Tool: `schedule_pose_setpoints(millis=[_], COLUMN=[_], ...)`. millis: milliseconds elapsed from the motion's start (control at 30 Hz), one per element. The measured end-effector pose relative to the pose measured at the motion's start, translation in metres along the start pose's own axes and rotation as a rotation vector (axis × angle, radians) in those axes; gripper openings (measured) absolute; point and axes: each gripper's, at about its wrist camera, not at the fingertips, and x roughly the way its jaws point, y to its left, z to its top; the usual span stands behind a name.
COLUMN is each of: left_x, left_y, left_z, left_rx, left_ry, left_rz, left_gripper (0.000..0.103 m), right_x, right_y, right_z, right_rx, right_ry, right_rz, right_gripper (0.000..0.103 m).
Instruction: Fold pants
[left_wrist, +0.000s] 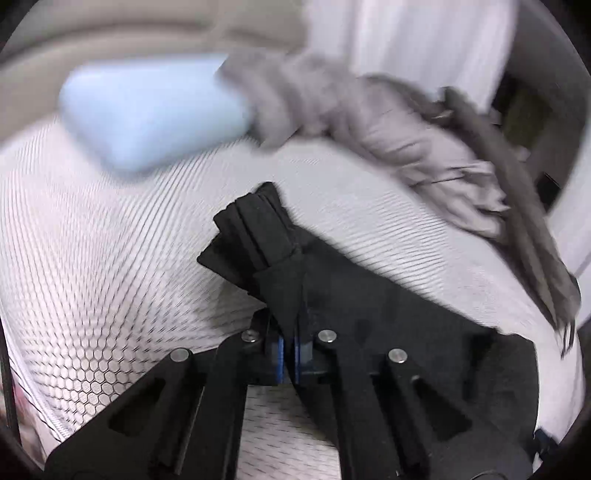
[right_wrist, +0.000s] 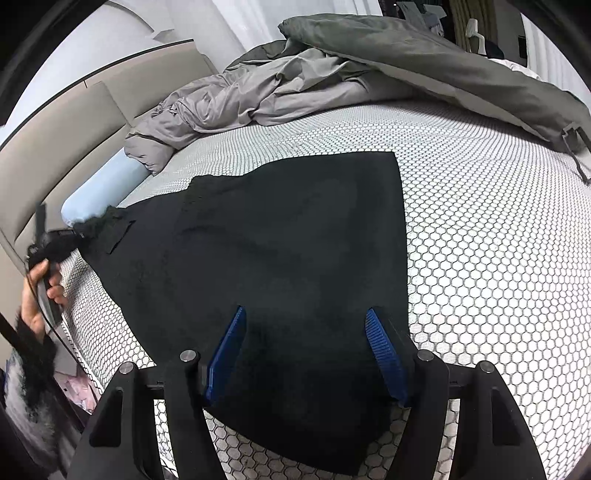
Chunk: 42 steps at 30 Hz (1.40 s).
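Left tool (left_wrist: 290, 295), angled downward, clamped on bunched pants (right_wrist: 280, 236); right tool (right_wrist: 306, 354) held open above them. One pillow (left_wrist: 147, 110), one bed (right_wrist: 480, 258).

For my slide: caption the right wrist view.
Open right gripper over black pants spread on bed.

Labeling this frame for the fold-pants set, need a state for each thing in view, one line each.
left tongs: shut on a bunched end of the black pants
right tongs: open, over the pants, gripping nothing
black pants: spread flat on the mattress, one end lifted at the left
grey duvet: crumpled in a heap at the far side
blue pillow: lying by the headboard, partly under the duvet
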Motion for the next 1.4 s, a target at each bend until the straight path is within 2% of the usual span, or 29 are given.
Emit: schedule_pose_setpoints(millis=[167, 233, 333, 400, 467, 533, 567, 633, 667, 767, 833, 867, 967, 1067, 1100, 1133, 1233, 1300, 1400], left_x=[-0.068, -0.091, -0.110, -0.105, -0.093, -0.073, -0.064, -0.065, -0.071, -0.087, -0.095, -0.096, -0.109, -0.095, -0.088, -0.082, -0.057, -0.046, -0.025], left_y=[-0.116, -0.170, -0.237, -0.280, -0.316, -0.341, -0.346, -0.345, -0.350, -0.338, -0.320, -0.311, -0.283, -0.262, -0.253, -0.244, -0.217, -0.197, -0.179], left_z=[-0.011, -0.029, -0.068, -0.105, -0.154, -0.206, -0.229, -0.247, -0.248, -0.233, -0.216, -0.201, -0.171, -0.141, -0.135, -0.130, -0.114, -0.110, -0.110], left_rx=[0.234, 0.327, 0.422, 0.505, 0.579, 0.697, 0.745, 0.776, 0.794, 0.758, 0.676, 0.647, 0.618, 0.569, 0.550, 0.531, 0.480, 0.460, 0.420], left_ry=[-0.110, -0.108, -0.059, 0.027, 0.164, 0.307, 0.347, 0.327, 0.318, 0.324, 0.313, 0.297, 0.228, 0.178, 0.181, 0.187, 0.206, 0.210, 0.240], left_rz=[-0.177, -0.285, -0.430, -0.522, -0.579, -0.573, -0.541, -0.518, -0.531, -0.595, -0.621, -0.638, -0.635, -0.551, -0.520, -0.488, -0.387, -0.326, -0.282], left_gripper=[0.001, 0.001, 0.001, 0.001, 0.007, 0.009, 0.009, 0.011, 0.013, 0.033, 0.072, 0.075, 0.076, 0.077, 0.077, 0.077, 0.077, 0.077, 0.077], right_x=[-0.018, -0.026, -0.041, -0.049, -0.055, -0.061, -0.063, -0.068, -0.070, -0.071, -0.065, -0.062, -0.044, -0.024, -0.018, -0.017, -0.004, 0.003, 0.001], right_y=[-0.009, -0.013, -0.025, -0.038, -0.054, -0.069, -0.074, -0.088, -0.093, -0.093, -0.087, -0.084, -0.074, -0.067, -0.068, -0.067, -0.071, -0.078, -0.081], right_z=[0.002, 0.004, 0.005, 0.004, 0.002, 0.001, 0.001, -0.001, -0.002, -0.003, 0.000, 0.001, 0.003, 0.000, -0.001, -0.002, -0.006, -0.007, -0.004], right_rx=[0.007, 0.022, 0.046, 0.072, 0.105, 0.125, 0.133, 0.170, 0.191, 0.204, 0.208, 0.214, 0.261, 0.324, 0.342, 0.352, 0.397, 0.458, 0.475], right_ry=[-0.041, -0.061, -0.094, -0.107, -0.114, -0.122, -0.126, -0.124, -0.120, -0.113, -0.100, -0.088, -0.027, 0.050, 0.069, 0.078, 0.117, 0.112, 0.107], right_rz=[-0.008, -0.006, -0.017, -0.035, -0.069, -0.101, -0.112, -0.118, -0.103, -0.038, 0.034, 0.084, 0.237, 0.332, 0.346, 0.353, 0.375, 0.413, 0.401], right_gripper=[0.069, 0.069, 0.069, 0.069, 0.069, 0.069, 0.069, 0.069, 0.069, 0.069, 0.069, 0.069, 0.068, 0.060, 0.051, 0.048, 0.048, 0.048, 0.047])
